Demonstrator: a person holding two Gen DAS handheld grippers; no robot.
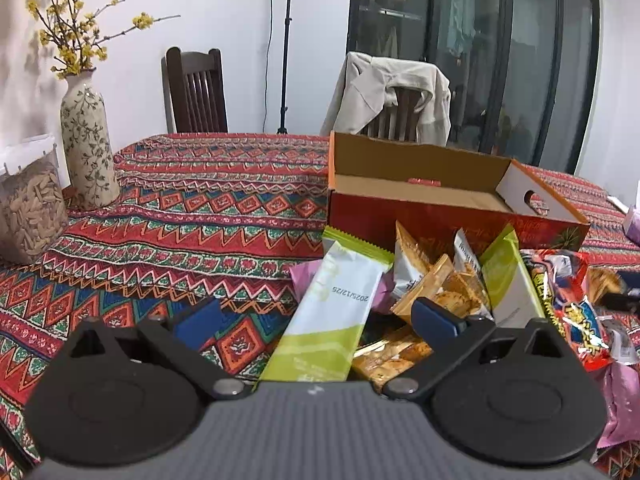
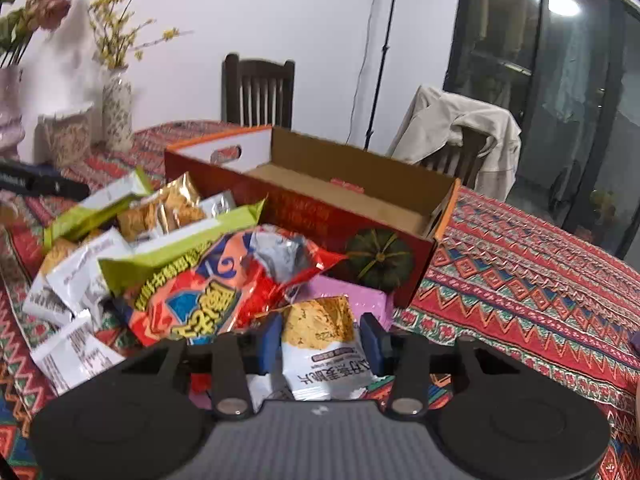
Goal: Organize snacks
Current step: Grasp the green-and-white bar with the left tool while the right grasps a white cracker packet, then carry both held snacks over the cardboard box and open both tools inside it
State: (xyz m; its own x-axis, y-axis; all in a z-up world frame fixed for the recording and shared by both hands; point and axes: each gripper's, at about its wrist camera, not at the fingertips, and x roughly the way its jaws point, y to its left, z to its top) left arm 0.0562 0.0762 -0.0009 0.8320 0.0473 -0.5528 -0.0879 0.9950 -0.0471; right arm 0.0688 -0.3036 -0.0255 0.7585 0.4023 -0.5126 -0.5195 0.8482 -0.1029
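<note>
Your left gripper (image 1: 320, 312) stands released astride a green-and-white snack bar (image 1: 332, 320), while your right gripper (image 2: 320, 340) has its pads against a white cracker packet (image 2: 324, 348), the open red box (image 2: 304, 200) lying beyond both.

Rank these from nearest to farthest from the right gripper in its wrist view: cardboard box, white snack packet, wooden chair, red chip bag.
1. White snack packet: between the right gripper fingers.
2. Red chip bag: just ahead, left.
3. Cardboard box: behind the snack pile, open and looking empty.
4. Wooden chair: beyond the table, by the wall.
</note>
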